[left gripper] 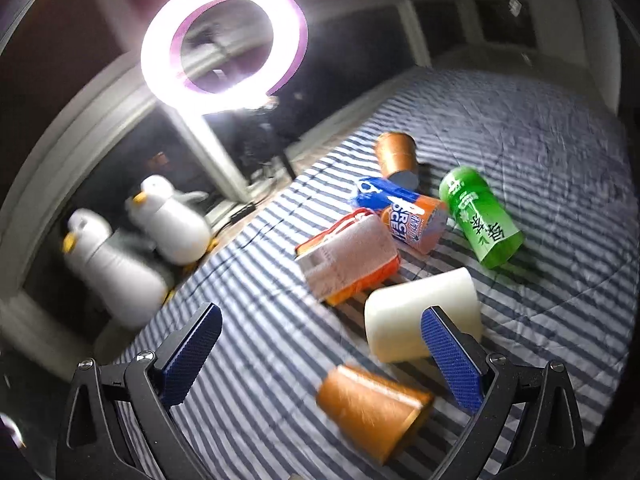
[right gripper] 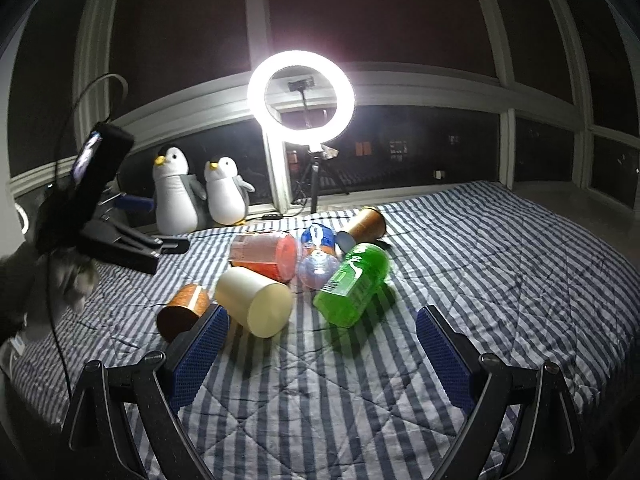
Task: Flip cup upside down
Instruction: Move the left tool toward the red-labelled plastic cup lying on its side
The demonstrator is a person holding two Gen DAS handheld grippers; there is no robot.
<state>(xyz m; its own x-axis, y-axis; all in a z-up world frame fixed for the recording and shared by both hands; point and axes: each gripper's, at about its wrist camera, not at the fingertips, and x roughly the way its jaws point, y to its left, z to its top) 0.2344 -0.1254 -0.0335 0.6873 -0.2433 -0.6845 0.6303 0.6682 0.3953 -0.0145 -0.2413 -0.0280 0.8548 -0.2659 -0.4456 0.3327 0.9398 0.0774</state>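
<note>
Two tongs, left tongs (left gripper: 320,344) and right tongs (right gripper: 322,340), gape wide, holding nothing. Your cream cup (right gripper: 256,300) lies on its side on the striped bed (right gripper: 480,280) (beside what looks like a copper cup (right gripper: 182,312)).

Black frames, silver screws – left gripper (left gripper: 320,350), right gripper (right gripper: 322,342) – blue textured pads.

A lit ring light (right gripper: 301,96) on a tripod stands at twelve o'clock before dark windows. Two plush penguins (right gripper: 200,194) sit at ten o'clock beside a striped quilt (right gripper: 460,280). At centre lie a green bottle (right gripper: 352,284), an orange-and-blue bottle (right gripper: 318,256) and a red-labelled jar (right gripper: 266,254).
</note>
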